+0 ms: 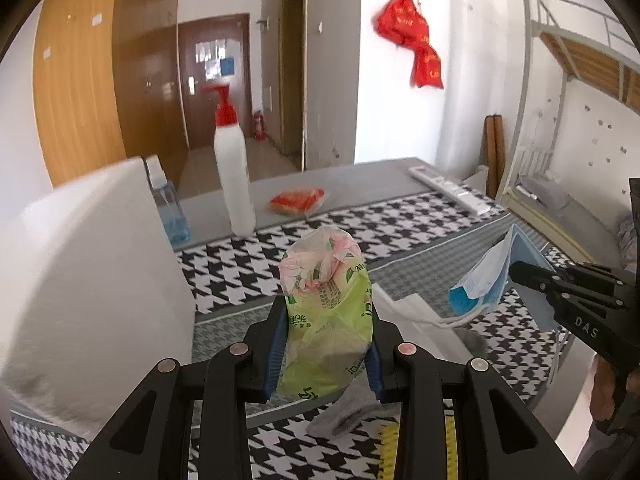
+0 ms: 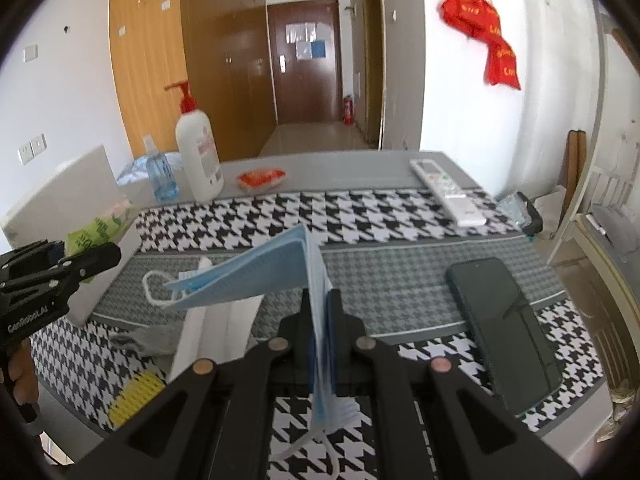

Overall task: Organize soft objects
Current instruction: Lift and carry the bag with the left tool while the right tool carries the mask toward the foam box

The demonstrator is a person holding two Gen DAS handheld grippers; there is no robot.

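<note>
My left gripper (image 1: 325,344) is shut on a green and pink flowered tissue pack (image 1: 326,300), held upright above the houndstooth mat (image 1: 248,264). At the left of the right wrist view the same gripper (image 2: 86,258) shows with the green pack (image 2: 94,234) in it. My right gripper (image 2: 322,328) is shut on a blue face mask (image 2: 256,276), which sticks out to the left above the table with its ear loop hanging. From the left wrist view the right gripper (image 1: 514,274) carries the mask (image 1: 482,280) at the right. A grey sock (image 1: 344,416) and white folded tissues (image 1: 412,316) lie below.
A white box (image 1: 92,280) stands at the left. At the back are a white pump bottle (image 1: 234,172), a blue bottle (image 1: 170,208), an orange packet (image 1: 298,200) and a remote (image 1: 450,190). A dark phone (image 2: 502,328) lies at the right, a yellow brush (image 2: 134,398) at the front left.
</note>
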